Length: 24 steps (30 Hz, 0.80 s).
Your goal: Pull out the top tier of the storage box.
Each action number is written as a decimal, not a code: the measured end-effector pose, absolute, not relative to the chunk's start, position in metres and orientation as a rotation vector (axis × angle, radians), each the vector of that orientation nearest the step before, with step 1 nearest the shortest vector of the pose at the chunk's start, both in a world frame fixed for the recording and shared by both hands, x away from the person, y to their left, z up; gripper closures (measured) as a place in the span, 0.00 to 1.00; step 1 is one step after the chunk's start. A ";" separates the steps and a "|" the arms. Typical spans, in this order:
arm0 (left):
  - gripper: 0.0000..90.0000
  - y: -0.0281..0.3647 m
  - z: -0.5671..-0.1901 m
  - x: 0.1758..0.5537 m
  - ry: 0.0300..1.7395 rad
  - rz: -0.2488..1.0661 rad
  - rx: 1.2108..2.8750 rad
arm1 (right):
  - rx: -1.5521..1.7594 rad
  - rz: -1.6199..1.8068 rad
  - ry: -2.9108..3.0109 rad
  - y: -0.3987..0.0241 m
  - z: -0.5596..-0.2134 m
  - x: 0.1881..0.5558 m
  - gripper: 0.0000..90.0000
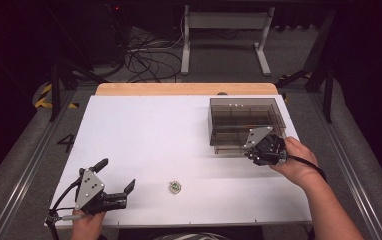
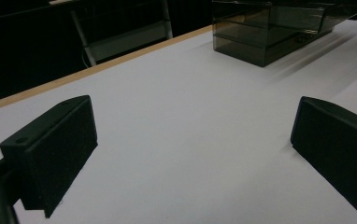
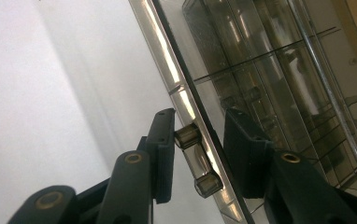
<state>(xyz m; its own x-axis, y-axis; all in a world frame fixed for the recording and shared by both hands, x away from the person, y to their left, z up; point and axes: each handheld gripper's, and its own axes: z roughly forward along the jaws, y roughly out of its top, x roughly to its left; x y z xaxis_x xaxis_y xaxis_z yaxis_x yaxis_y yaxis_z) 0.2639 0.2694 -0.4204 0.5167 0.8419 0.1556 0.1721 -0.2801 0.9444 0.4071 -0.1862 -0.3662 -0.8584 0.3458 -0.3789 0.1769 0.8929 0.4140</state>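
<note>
A smoky see-through compartment box (image 1: 244,117) with its lid down stands at the table's right rear; it also shows far off in the left gripper view (image 2: 265,32). My right gripper (image 1: 255,151) sits at the box's near edge. In the right gripper view its jaws (image 3: 199,116) straddle the front rim of the box (image 3: 270,70): one pad presses the latch (image 3: 188,135), the other lies against the lid. My left gripper (image 1: 116,174) rests open near the front left corner, with bare table between its jaws (image 2: 193,135). A small green-and-white piece (image 1: 175,187) lies near the front edge.
The white tabletop (image 1: 149,135) ends in a wooden strip (image 1: 179,89) at the far side. Behind it are a white table frame (image 1: 224,30) and loose cables (image 1: 149,55) on the floor. A yellow-black marking (image 1: 43,96) lies at the left.
</note>
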 end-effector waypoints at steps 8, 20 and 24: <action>0.01 0.270 -0.420 0.264 0.853 0.839 1.759 | 0.373 0.513 2.617 -0.186 -0.367 0.407 0.72; 0.01 0.270 -0.420 0.264 0.853 0.839 1.759 | 0.381 0.579 2.631 -0.186 -0.363 0.407 0.57; 0.01 0.270 -0.420 0.264 0.853 0.839 1.756 | 0.386 0.634 2.618 -0.186 -0.359 0.404 0.52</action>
<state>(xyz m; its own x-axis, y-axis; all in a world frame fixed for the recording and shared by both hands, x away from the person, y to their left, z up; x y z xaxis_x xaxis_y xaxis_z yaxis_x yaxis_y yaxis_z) 0.2639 0.2697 -0.4202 0.5161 0.8420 0.1567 0.1701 -0.2800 0.9448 0.4041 -0.1855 -0.3594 -0.8743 0.3561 -0.3299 0.1657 0.8577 0.4868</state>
